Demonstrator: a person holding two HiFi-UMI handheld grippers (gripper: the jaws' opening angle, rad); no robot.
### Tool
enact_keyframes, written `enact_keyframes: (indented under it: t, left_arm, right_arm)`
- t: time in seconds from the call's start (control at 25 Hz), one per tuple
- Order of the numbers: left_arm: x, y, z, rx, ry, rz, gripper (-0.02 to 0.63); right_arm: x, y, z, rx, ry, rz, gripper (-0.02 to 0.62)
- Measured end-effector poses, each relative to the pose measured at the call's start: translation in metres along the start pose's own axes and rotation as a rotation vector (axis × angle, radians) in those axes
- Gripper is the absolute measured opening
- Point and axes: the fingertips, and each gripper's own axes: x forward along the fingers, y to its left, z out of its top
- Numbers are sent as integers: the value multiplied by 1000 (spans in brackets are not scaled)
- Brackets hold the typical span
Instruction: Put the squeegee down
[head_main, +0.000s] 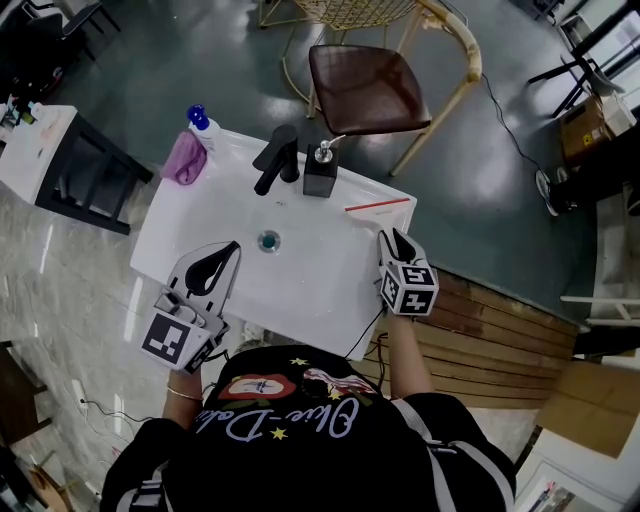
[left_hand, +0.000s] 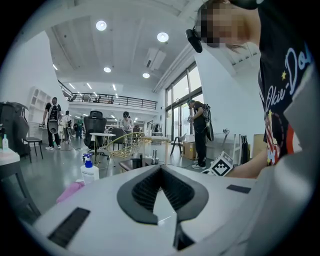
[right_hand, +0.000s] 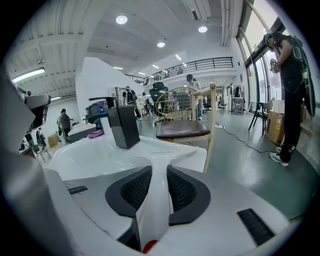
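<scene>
Head view: one squeegee (head_main: 378, 205), thin and white with a red edge, blade down on the white basin (head_main: 320, 290) near its right rear corner. Two tongs, left (head_main: 232, 250) and right (head_main: 396, 236); one black tap (head_main: 277, 158), one soap dispenser (head_main: 321, 170), one blue-capped bottle (head_main: 203, 127), one purple cloth (head_main: 185, 160).

Left gripper view: left tongs (left_hand: 161, 170) with tips together, holding nothing.

Right gripper view: right tongs (right_hand: 159, 170) clamped on the squeegee's (right_hand: 155, 210) white handle.

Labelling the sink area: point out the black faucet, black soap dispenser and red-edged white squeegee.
Black faucet (head_main: 279, 150): head view, body.
Black soap dispenser (head_main: 320, 178): head view, square body.
Red-edged white squeegee (head_main: 378, 205): head view, red blade.
</scene>
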Motion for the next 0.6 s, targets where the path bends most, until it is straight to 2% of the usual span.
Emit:
enact_keyframes:
  t: [0.6]
  left_arm:
    - [-3,-2,1,7,-7,-2,14]
  right_arm:
    - [-3,-1,7,-1,-32,-12,135]
